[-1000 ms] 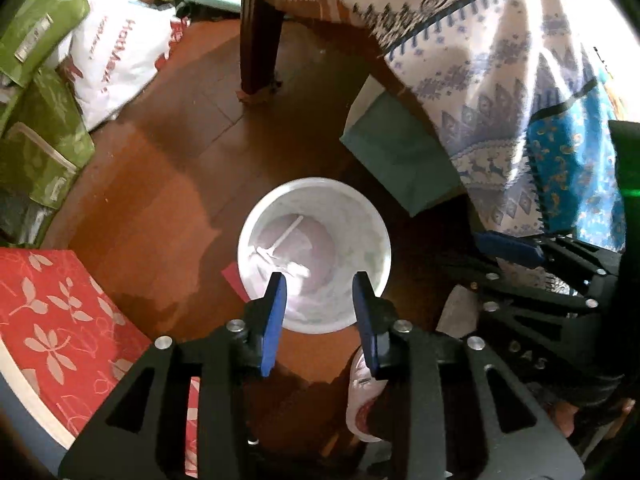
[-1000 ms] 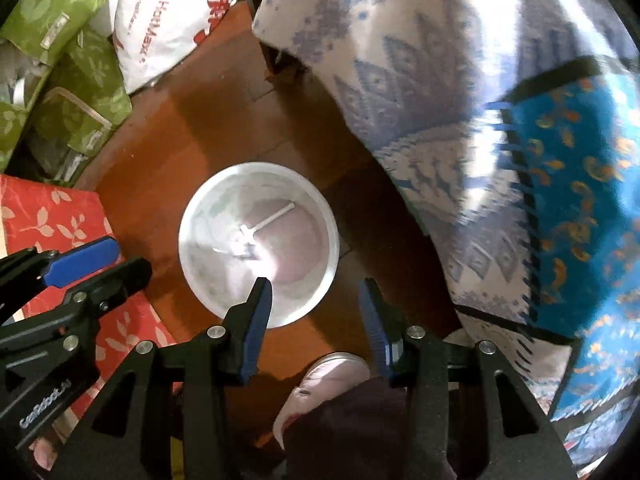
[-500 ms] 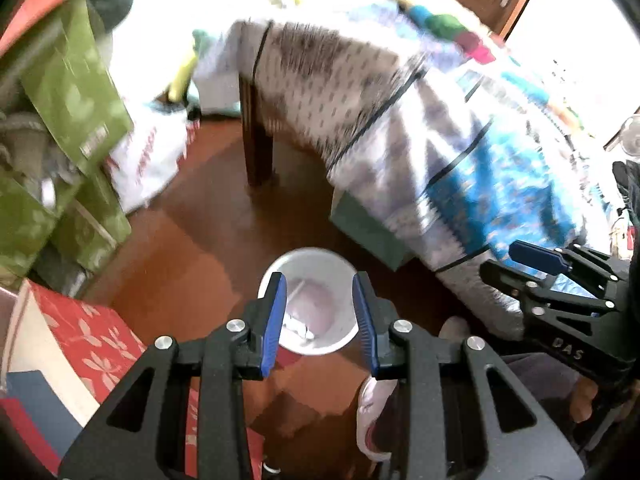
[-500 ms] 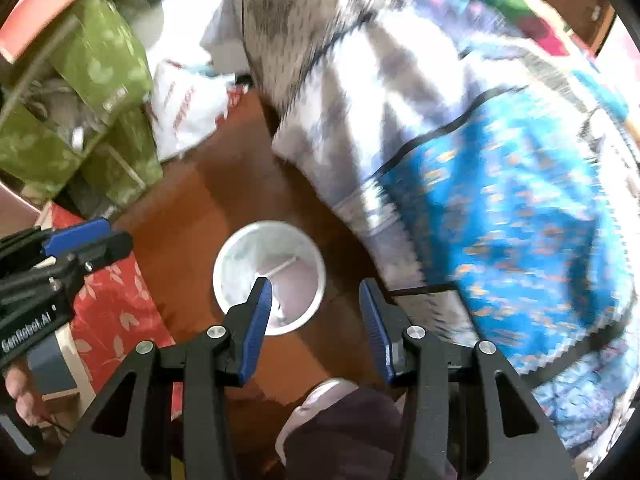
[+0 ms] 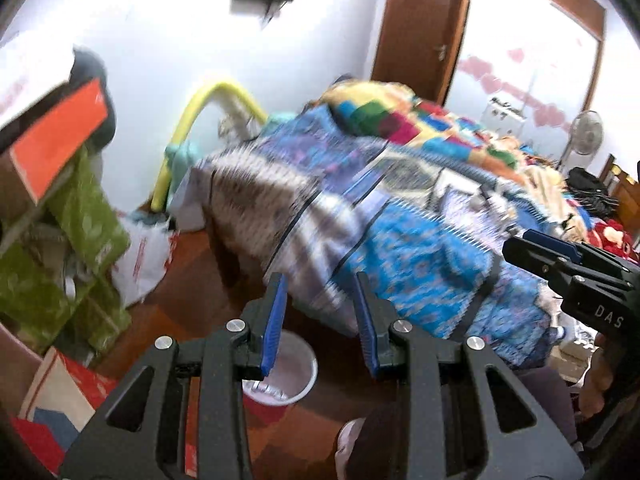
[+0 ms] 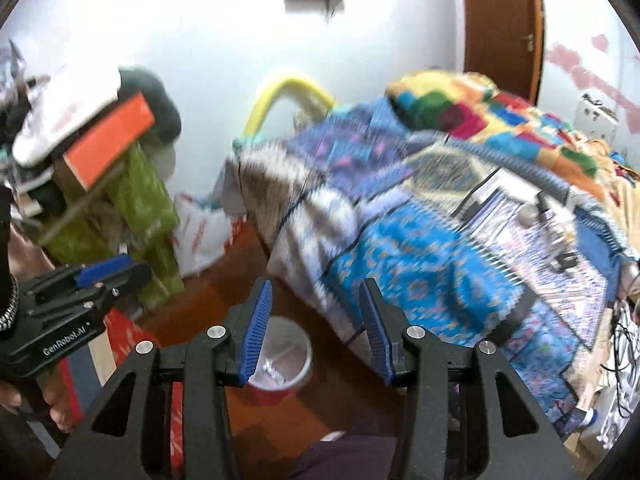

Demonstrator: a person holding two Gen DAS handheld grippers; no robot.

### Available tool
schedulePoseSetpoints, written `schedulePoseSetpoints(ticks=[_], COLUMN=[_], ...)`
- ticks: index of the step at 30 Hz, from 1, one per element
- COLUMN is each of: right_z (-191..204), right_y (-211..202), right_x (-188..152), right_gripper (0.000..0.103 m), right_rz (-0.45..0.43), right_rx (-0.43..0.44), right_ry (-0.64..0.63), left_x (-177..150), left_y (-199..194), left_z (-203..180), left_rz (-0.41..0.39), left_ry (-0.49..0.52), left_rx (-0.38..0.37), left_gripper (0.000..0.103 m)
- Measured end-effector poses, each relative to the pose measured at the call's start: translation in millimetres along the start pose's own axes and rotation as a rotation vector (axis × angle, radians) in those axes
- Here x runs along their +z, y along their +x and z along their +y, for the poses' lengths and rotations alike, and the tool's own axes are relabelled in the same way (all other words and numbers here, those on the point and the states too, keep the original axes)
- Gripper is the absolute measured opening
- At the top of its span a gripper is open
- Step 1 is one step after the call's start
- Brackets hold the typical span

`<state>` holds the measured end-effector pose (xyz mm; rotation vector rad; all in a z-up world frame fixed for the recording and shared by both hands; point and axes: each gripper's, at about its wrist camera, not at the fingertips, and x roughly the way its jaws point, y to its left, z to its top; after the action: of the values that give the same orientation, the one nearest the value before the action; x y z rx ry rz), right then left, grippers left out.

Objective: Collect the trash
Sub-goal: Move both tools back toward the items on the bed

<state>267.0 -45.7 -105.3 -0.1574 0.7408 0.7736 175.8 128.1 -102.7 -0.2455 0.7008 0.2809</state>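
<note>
Change since a second ago: both views are swinging up from looking straight down into the white bin [image 5: 294, 376] to taking in the bed [image 5: 400, 240], the wall and the door; the bin is shrinking to a small shape low in frame.
Meaning for the task: judged from this, a drop-off at the bin is looking finished and both hands are heading off for more trash.
Left claw [image 5: 320, 320]: released, its 2 blue pads partly apart with nothing between them.
Right claw [image 6: 316, 326]: also released and empty, pads parted a little wider.
Bin location: standing on the wooden floor [image 6: 208, 304] just beside the bed's hanging blanket, below and between each claw's fingers.
Bin pointing: upright, mouth facing up, long axis vertical.
Bin contents: 1 pale stick-like scrap [image 6: 276, 362] is lying inside; blur is hiding its exact direction.
Next target: none is showing clearly; small objects on the bed's far side are too blurred to name.
</note>
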Motion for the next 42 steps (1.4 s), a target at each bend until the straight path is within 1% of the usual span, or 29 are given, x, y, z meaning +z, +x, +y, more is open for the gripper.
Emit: schedulePoseSetpoints(ticks=[2, 4, 5, 6, 7, 8, 9, 10, 11, 12, 13, 14, 15, 16, 21, 25, 28, 34, 41, 42], right_z=[-8.1, -17.5, -21.0, -24.6, -29.8, -33.2, -37.8, -40.0, -45.3, -49.9, -54.4, -60.9, -67.7, -74.1, -100.3, -120.3, -136.0, -169.8, -212.9, -219.1], right_y=[-21.7, -42.8, -51.4, -59.3, -68.5, -75.7, -83.5, -88.7, -95.6, -101.7, -107.1, -113.3, -119.5, -124.9, -140.3, -144.2, -144.3, -130.3, -96.9, -91.7], right_x=[2.7, 4.4, 4.9, 5.0, 6.0, 6.0, 6.7, 6.7, 7.5, 7.1, 6.5, 6.5, 5.9, 5.4, 6.4, 6.0, 4.5, 3.8, -4.3, -4.9], right_gripper=[0.042, 0.042, 0.042, 0.042, 0.042, 0.042, 0.042, 0.042, 0.043, 0.047, 0.059, 0.066, 0.078, 0.08, 0.08, 0.08, 0.08, 0.08, 0.08, 0.08], right_rz=[-0.05, -0.099, -0.118, -0.132, -0.156, -0.169, -0.185, -0.195, -0.211, -0.222, -0.232, -0.25, -0.272, -0.29, -0.308, -0.31, -0.309, -0.27, -0.18, -0.166], right_rx=[-0.006, -0.018, -0.026, -0.032, -0.042, -0.05, -0.061, -0.069, -0.087, -0.103, -0.113, -0.127, -0.14, -0.153, -0.218, -0.251, -0.276, -0.317, -0.351, -0.352], right_ry=[0.01, 0.022, 0.027, 0.029, 0.035, 0.038, 0.041, 0.04, 0.04, 0.042, 0.045, 0.057, 0.072, 0.085, 0.109, 0.132, 0.158, 0.196, 0.252, 0.262], left_x=[8.3, 14.2, 17.2, 20.0, 22.2, 25.4, 27.9, 30.1, 33.0, 35.7, 37.7, 40.3, 41.5, 42.5, 49.6, 58.2, 63.0, 73.8, 76.9, 76.6], left_y=[-13.8, -23.8, -27.9, -32.5, -36.6, -39.8, -41.6, -42.3, -42.9, -42.4, -42.2, -41.6, -41.5, -41.0, -30.9, -18.4, -5.8, 42.5, 110.1, 123.9], left_z=[-18.3, -34.3, -42.4, -50.7, -58.4, -68.6, -75.8, -83.3, -91.4, -99.0, -106.4, -115.1, -120.5, -126.9, -155.0, -175.1, -186.6, -202.0, -214.1, -216.3], left_rz=[-0.04, -0.069, -0.084, -0.099, -0.113, -0.13, -0.141, -0.151, -0.157, -0.159, -0.16, -0.166, -0.175, -0.184, -0.192, -0.183, -0.184, -0.114, -0.018, 0.007], left_ry=[0.035, 0.061, 0.072, 0.082, 0.089, 0.098, 0.105, 0.112, 0.121, 0.129, 0.137, 0.149, 0.156, 0.164, 0.204, 0.232, 0.245, 0.242, 0.222, 0.214], left_rx=[-0.011, -0.018, -0.024, -0.033, -0.042, -0.05, -0.055, -0.061, -0.067, -0.073, -0.075, -0.072, -0.07, -0.075, -0.121, -0.161, -0.166, -0.178, -0.177, -0.181], left_gripper=[0.033, 0.035, 0.04, 0.048, 0.052, 0.06, 0.064, 0.066, 0.071, 0.079, 0.084, 0.093, 0.095, 0.095, 0.095, 0.095, 0.095, 0.095, 0.095, 0.095])
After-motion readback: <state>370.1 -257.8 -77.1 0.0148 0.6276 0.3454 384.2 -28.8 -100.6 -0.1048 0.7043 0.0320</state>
